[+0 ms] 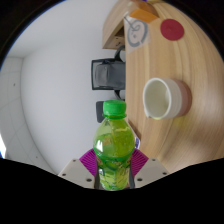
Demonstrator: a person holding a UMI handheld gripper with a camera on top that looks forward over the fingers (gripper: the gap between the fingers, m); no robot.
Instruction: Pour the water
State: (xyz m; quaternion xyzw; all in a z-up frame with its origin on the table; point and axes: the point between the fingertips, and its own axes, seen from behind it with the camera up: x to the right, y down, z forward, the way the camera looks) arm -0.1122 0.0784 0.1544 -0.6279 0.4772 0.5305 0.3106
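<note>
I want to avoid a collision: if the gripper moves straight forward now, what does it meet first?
The gripper already clamps the green bottle. Beyond it stands a dark chair; depth is unclear. The white cup sits off to one side.

— Where does your one camera sit?
— On my gripper point(113, 172), looking forward along its fingers, very near the green bottle point(114, 140).
— And farther off?
— The view is rolled: the wooden table point(150, 125) runs far-right.
</note>
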